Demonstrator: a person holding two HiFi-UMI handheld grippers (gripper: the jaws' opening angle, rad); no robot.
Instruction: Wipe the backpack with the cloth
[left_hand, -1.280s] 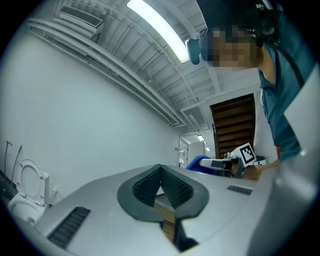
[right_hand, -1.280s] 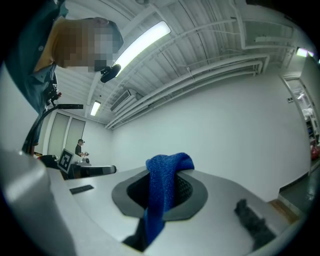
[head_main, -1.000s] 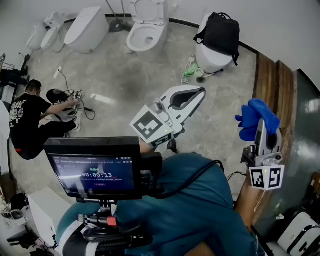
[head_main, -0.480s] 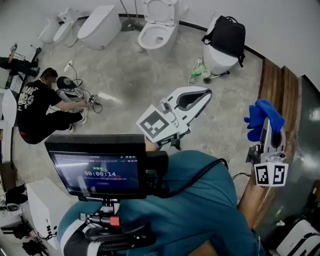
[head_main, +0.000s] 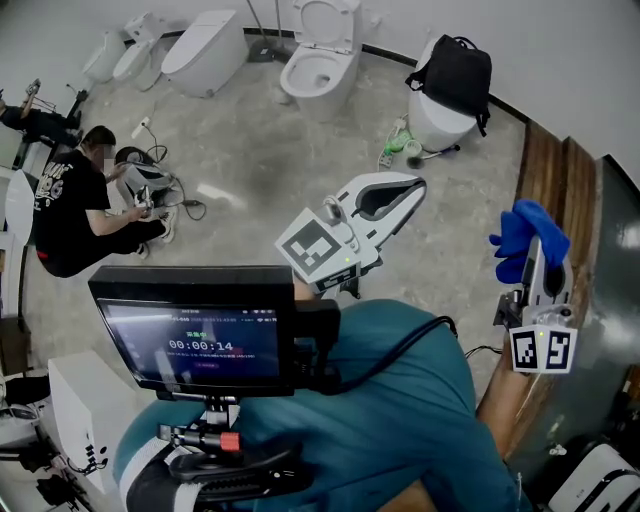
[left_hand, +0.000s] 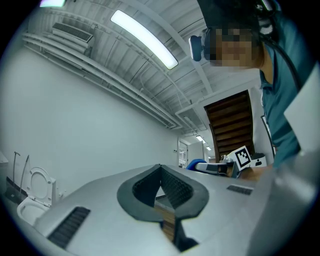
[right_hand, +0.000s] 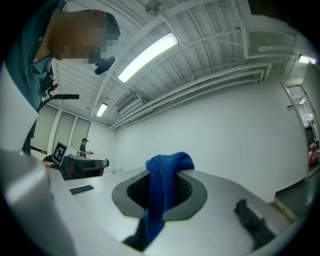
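A black backpack (head_main: 458, 72) rests on top of a white toilet (head_main: 436, 118) at the far right of the room in the head view. My right gripper (head_main: 533, 238) is raised at the right, shut on a blue cloth (head_main: 523, 238) that also drapes between its jaws as the blue cloth (right_hand: 162, 192) in the right gripper view. My left gripper (head_main: 408, 187) is held up in the middle, jaws closed with nothing between them, its tips (left_hand: 161, 169) meeting in the left gripper view. Both grippers are well short of the backpack.
A camera rig with a screen (head_main: 195, 335) sits at my chest. Several white toilets (head_main: 318, 55) line the far wall. A person in black (head_main: 72, 205) crouches at the left with cables. A green bottle (head_main: 391, 150) lies near the backpack's toilet. Wooden stairs (head_main: 545, 190) run on the right.
The view has shifted slightly, so the room sits a bit to the right in frame. The crouching person has changed posture. Both grippers keep their raised poses.
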